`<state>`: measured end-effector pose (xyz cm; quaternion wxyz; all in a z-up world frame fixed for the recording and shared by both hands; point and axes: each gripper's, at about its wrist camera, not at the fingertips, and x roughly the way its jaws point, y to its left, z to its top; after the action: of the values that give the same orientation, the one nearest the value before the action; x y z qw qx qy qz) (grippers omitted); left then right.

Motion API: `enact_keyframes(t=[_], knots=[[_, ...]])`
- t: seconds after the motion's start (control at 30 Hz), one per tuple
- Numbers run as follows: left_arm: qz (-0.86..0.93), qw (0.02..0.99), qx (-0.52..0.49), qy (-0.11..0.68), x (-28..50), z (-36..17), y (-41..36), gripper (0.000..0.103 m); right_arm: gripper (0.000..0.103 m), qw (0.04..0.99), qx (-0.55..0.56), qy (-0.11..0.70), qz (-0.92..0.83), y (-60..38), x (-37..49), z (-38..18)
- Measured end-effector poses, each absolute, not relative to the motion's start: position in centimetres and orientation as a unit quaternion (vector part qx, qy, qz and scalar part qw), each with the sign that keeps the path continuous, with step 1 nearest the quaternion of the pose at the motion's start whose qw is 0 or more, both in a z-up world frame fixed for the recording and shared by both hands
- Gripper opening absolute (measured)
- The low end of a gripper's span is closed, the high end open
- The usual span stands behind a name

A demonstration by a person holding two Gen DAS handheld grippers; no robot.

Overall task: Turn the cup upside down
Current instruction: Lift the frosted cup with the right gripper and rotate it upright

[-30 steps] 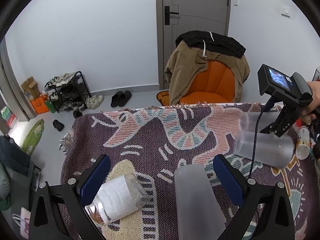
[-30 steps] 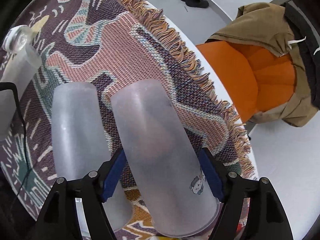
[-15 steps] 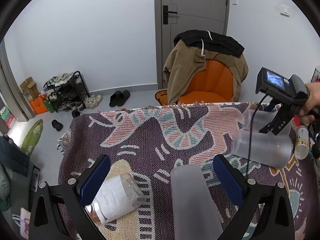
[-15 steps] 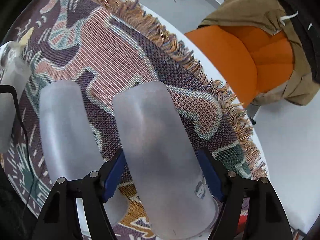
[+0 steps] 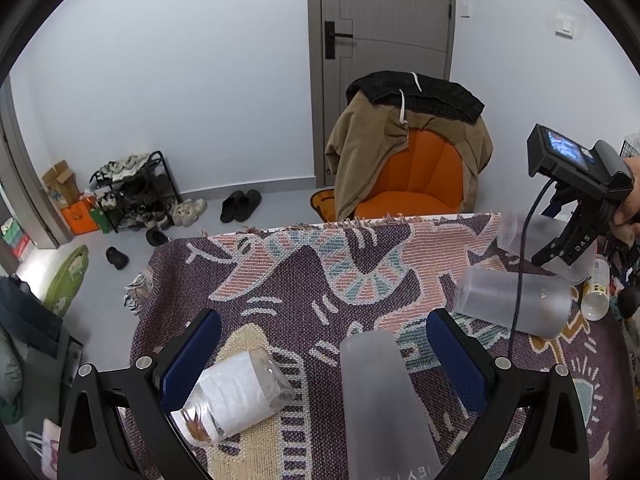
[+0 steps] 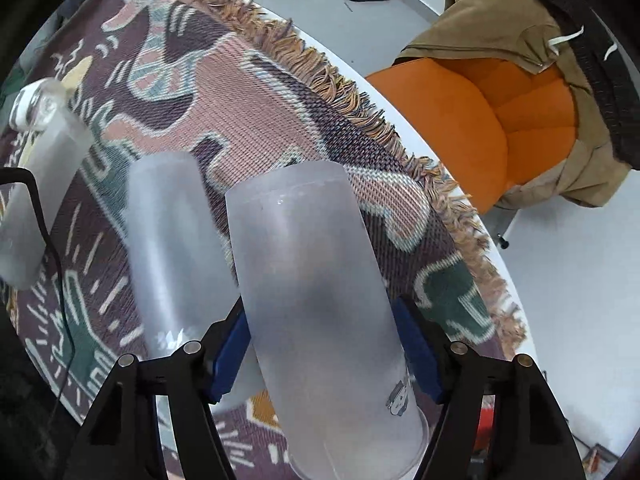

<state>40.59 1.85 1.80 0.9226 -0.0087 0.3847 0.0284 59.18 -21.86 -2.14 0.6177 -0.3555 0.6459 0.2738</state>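
With your right gripper point(image 6: 324, 354) pinching the frosted cup point(image 6: 320, 300) above the blanket point(image 6: 248, 92), roll it fully over, keeping your spread left gripper point(image 5: 322, 360) clear.

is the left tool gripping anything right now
No. The left tool is wide open, its blue pads apart, with a frosted cup and a jar lying on the woven blanket between them, ungripped.

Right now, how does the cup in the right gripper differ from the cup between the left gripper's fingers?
The held cup is clamped by the right gripper and tipped sideways above the cloth; the free cup stands on the cloth inside the open left gripper, untouched. Both are frosted, translucent tumblers.
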Motion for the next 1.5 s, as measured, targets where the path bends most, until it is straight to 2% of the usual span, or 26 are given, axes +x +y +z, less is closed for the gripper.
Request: enact_keyframes(t=[0.37, 0.73, 1.07, 1.5], knots=[[0.018, 0.932, -0.006, 0.363, 36.9, 3.6, 1.3, 0.102, 0.070, 0.640, -0.379, 0.609, 0.275, -20.5, 52.4, 4.5], [0.002, 0.937, -0.024, 0.349, 31.7, 3.8, 1.7, 0.102, 0.070, 0.680, -0.378, 0.561, 0.281, -18.9, 41.6, 10.4], [-0.011, 0.940, -0.046, 0.337, 26.1, 3.1, 2.8, 0.102, 0.070, 0.701, -0.347, 0.575, 0.240, -18.1, 32.2, 9.1], [-0.020, 0.939, -0.055, 0.339, 20.6, 0.8, 3.8, 0.102, 0.070, 0.744, -0.197, 0.601, 0.215, -18.4, 25.9, 8.4]])
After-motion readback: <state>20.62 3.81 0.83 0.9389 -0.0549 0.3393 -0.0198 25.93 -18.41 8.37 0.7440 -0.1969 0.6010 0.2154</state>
